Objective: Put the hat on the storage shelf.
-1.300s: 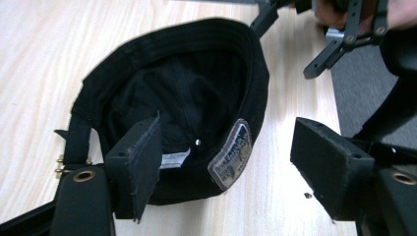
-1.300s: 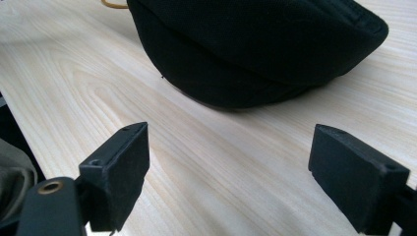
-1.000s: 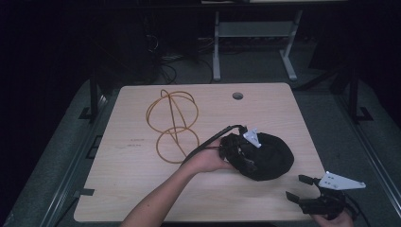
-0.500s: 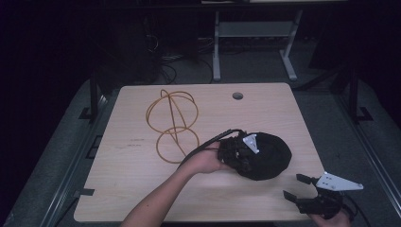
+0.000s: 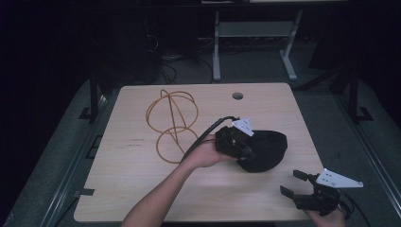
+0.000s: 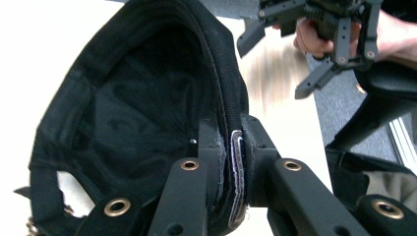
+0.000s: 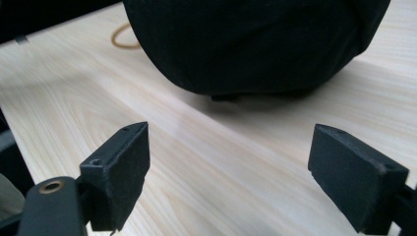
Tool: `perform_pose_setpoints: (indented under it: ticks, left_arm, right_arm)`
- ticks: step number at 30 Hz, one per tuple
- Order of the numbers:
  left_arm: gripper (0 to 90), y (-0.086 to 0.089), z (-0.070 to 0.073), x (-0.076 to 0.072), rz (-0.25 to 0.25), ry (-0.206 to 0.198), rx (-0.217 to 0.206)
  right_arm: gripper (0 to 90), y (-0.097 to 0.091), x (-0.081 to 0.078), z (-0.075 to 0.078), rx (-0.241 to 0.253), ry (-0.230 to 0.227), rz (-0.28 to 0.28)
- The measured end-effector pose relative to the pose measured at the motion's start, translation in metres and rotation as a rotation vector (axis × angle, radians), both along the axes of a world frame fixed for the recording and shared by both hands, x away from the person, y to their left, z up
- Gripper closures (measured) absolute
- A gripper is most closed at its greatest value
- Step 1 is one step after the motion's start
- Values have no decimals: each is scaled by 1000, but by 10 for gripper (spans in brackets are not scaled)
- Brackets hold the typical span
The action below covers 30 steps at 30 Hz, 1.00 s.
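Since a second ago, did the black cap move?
Yes. The black cap, held by the left gripper, has slid a little toward the table's right edge, farther from the orange wire rings.

Dim room; grey floor (image 5: 326, 101); pale, perhaps metal, frame (image 5: 255, 29) behind.

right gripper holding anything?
No: in the right gripper view the right gripper has its jaws wide apart over bare table, short of the black cap.

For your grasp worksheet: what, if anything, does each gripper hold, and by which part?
The left gripper is shut on the black cap, pinching its rim beside the opening. The right gripper is open over the table and holds nothing.
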State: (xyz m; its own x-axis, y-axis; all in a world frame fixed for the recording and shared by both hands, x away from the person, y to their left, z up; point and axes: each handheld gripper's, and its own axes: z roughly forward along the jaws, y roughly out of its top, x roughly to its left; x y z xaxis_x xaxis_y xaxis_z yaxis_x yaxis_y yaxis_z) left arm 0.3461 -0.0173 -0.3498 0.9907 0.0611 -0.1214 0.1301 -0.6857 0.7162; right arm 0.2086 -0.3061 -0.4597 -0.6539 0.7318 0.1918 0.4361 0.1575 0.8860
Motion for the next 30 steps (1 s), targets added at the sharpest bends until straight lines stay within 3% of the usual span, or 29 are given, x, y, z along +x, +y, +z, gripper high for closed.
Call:
perform_pose_setpoints:
  ticks: [11,15,22,30]
  left_arm:
    - [812,1,24,7,52,25,-110]
    - [812,1,29,9,66,41,-143]
    - [811,2,32,10,55,66,-163]
    - [811,-1,35,3,22,68,-183]
  right_arm:
    - [155,17,10,12,-23,-45,-5]
    - [154,22,14,21,-19,-89,-1]
    - [152,30,26,32,-12,-128,-10]
    - [170,36,34,33,-2,-139,-23]
